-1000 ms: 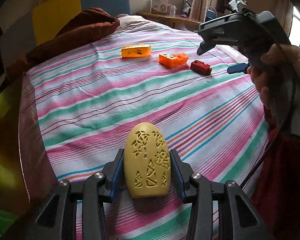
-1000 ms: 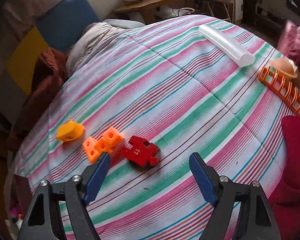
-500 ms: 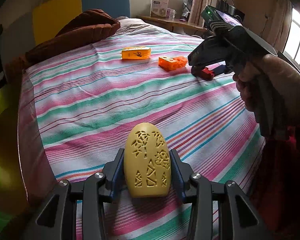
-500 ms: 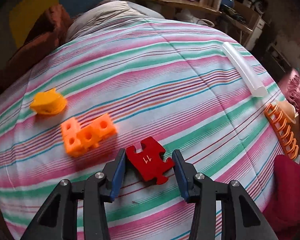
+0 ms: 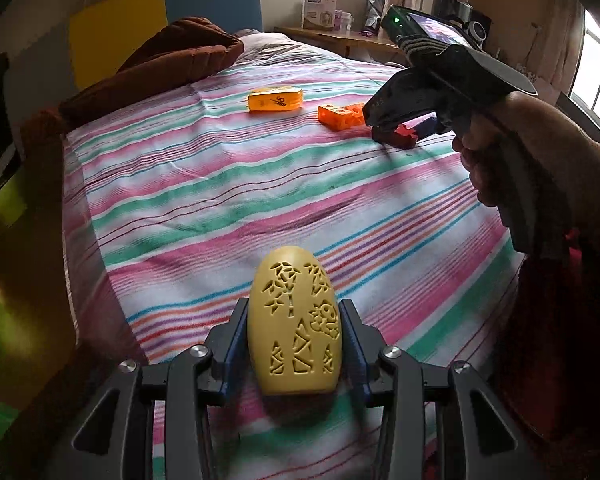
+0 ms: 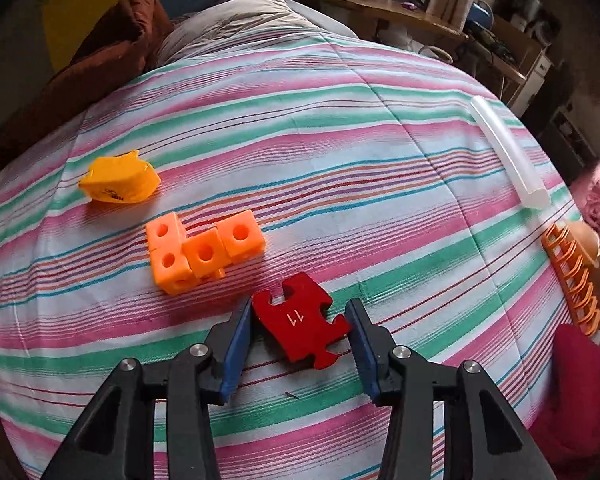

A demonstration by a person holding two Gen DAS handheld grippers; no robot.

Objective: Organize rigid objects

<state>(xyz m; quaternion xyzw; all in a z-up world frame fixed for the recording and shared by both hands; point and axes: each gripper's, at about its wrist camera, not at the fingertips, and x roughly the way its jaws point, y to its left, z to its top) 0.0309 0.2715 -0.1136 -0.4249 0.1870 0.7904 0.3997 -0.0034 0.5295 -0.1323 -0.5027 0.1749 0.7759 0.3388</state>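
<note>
My left gripper [image 5: 294,312] is shut on a yellow egg-shaped piece with cut-out patterns [image 5: 296,328], held just above the striped bedspread [image 5: 220,200]. Across the bed, my right gripper [image 6: 300,312] is shut on a flat red puzzle piece marked 11 [image 6: 300,326], with both blue pads touching its edges as it lies on the cover. The left wrist view shows that right gripper [image 5: 400,132] tilted down over the red piece [image 5: 404,139], held by a person's hand [image 5: 520,152]. Orange linked cubes [image 6: 204,252] and an orange-yellow fish-shaped piece [image 6: 120,184] lie just beyond.
A clear plastic tube [image 6: 508,156] lies at the far right of the bed. An orange rack [image 6: 572,280] with a beige dome [image 6: 584,238] sits at the right edge. A brown pillow [image 5: 160,60] lies at the head, and a wooden shelf [image 6: 380,8] stands behind.
My right gripper rolled, came down over the red puzzle piece and closed from wide open onto it. The left gripper stayed where it was, still holding the yellow egg.
</note>
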